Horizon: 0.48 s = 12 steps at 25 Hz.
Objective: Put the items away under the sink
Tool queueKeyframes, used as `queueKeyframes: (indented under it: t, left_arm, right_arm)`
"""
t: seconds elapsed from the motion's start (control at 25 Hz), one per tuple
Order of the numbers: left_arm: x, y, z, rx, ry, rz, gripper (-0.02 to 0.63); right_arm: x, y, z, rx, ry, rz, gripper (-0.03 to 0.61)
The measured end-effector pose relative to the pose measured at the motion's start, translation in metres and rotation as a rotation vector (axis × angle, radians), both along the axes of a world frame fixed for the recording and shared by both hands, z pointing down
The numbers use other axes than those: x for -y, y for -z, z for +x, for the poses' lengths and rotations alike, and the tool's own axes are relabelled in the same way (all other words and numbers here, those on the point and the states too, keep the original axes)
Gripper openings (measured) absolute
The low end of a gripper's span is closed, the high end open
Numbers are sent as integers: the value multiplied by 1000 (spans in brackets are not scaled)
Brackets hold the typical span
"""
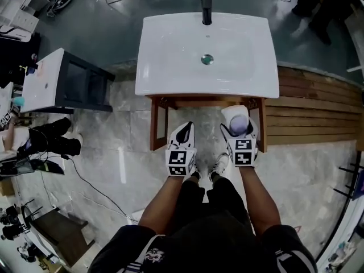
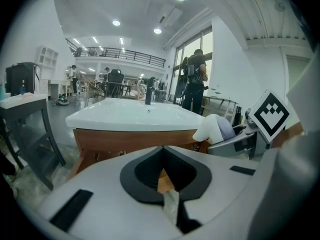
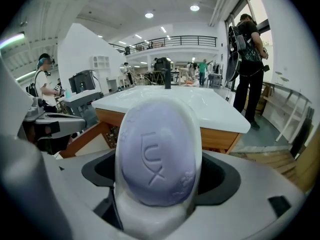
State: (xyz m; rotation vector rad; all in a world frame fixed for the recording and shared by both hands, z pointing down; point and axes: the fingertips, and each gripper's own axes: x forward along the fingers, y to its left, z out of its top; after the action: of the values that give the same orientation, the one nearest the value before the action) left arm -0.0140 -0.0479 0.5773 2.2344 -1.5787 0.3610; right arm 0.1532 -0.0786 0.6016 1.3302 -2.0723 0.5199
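Sink: your white rectangular basin (image 1: 170, 67) gleamed glossy, smooth.
Stand: its brown frame (image 1: 153, 124) was wood.
Soap: your lilac oval bar (image 3: 155, 154) looked matt; its white dish (image 3: 145, 219) smooth.

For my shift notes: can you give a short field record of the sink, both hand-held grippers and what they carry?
sink: white, on a wooden frame
left hand-held gripper: jaws together
right hand-held gripper: shut on soap dish
soap dish: white, carrying purple soap bar
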Motion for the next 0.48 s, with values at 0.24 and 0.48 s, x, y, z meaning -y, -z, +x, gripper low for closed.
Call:
queueKeyframes:
  t: [0.24, 0.48]
  left_arm:
    - [36, -63, 2, 1, -15, 9, 8]
    - [72, -137, -22, 8, 26, 58, 6]
  right_arm:
    - [19, -70, -9, -7, -1, -28, 477]
    - [42, -153, -10, -24, -6, -54, 477]
